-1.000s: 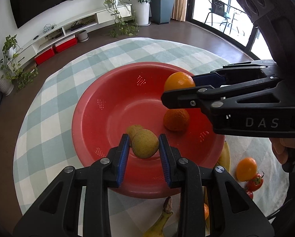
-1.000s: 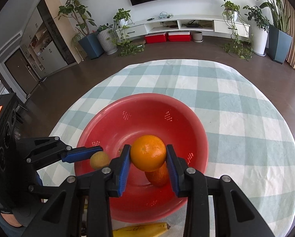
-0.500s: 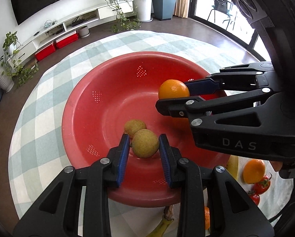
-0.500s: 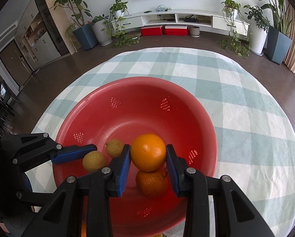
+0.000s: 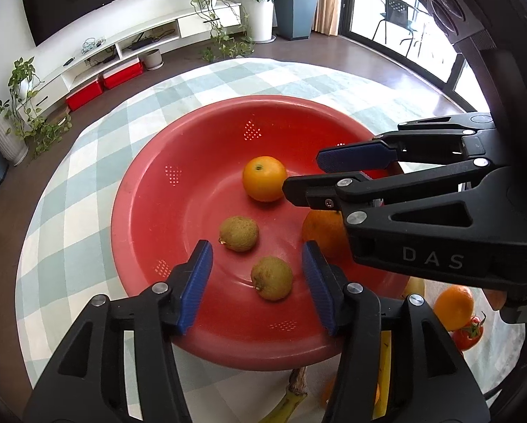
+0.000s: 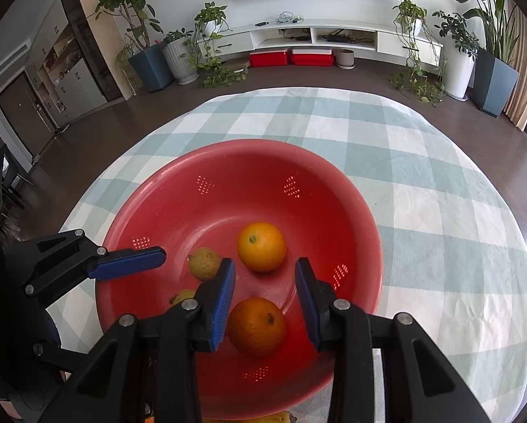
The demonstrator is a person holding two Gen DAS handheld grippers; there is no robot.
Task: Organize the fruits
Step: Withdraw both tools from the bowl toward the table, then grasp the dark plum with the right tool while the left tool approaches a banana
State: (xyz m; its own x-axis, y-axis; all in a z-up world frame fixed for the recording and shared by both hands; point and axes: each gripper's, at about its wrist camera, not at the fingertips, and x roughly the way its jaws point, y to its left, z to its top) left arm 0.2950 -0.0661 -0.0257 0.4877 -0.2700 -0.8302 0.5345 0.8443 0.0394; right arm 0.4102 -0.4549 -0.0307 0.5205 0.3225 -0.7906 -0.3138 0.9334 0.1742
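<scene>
A red colander bowl [image 5: 150, 190] [image 6: 334, 183] sits on the checked round table. Inside lie two oranges and two brown kiwis. My left gripper [image 5: 256, 278] is open above the near rim, with one kiwi [image 5: 272, 277] lying loose between its fingers and the other kiwi [image 5: 238, 233] just beyond. My right gripper [image 6: 265, 290] is open over the bowl; one orange [image 6: 261, 246] [image 5: 264, 178] lies just past its tips and a darker orange [image 6: 257, 327] lies under it. The right gripper also shows in the left wrist view [image 5: 304, 176].
Outside the bowl on the near right lie an orange [image 5: 453, 307], a tomato [image 5: 469, 333] and bananas [image 5: 288, 405]. A banana tip [image 6: 263, 417] shows at the near edge in the right wrist view. The tablecloth [image 6: 439, 211] spreads beyond the bowl.
Both grippers opened. The kiwi dropped from the left gripper into the bowl and the orange dropped from the right gripper and rests beyond its tips.
</scene>
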